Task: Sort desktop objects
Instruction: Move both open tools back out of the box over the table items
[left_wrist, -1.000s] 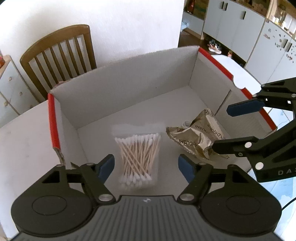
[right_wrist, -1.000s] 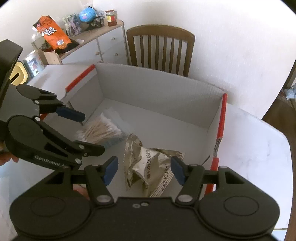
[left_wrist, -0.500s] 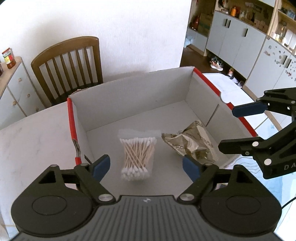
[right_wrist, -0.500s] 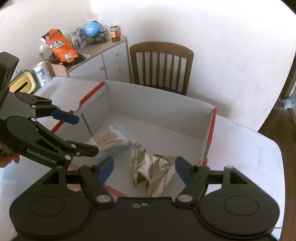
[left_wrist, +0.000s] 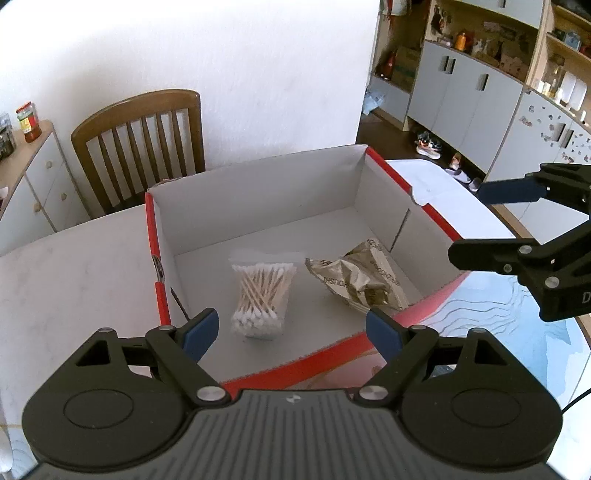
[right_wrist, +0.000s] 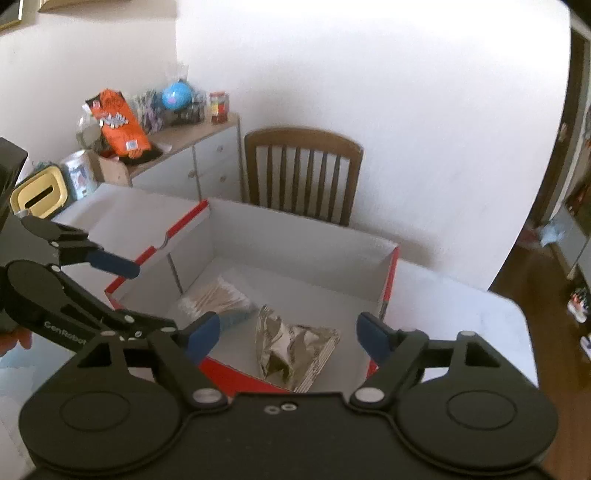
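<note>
Red-rimmed white cardboard box (left_wrist: 258, 206): clear bag of cotton swabs (left_wrist: 263, 295) left, crumpled gold foil packet (left_wrist: 356, 280) right. Left gripper (left_wrist: 291, 328) and right gripper (right_wrist: 288, 332): fingers apart, empty, near side.

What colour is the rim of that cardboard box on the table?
Red, along the top edges of the box, with plain white walls inside. The left wrist view shows it best.

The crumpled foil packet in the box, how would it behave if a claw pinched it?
The foil packet looks creased and flattened, so it would probably crumple further and feel light. Its shiny surface may slip. It should not roll.
</note>
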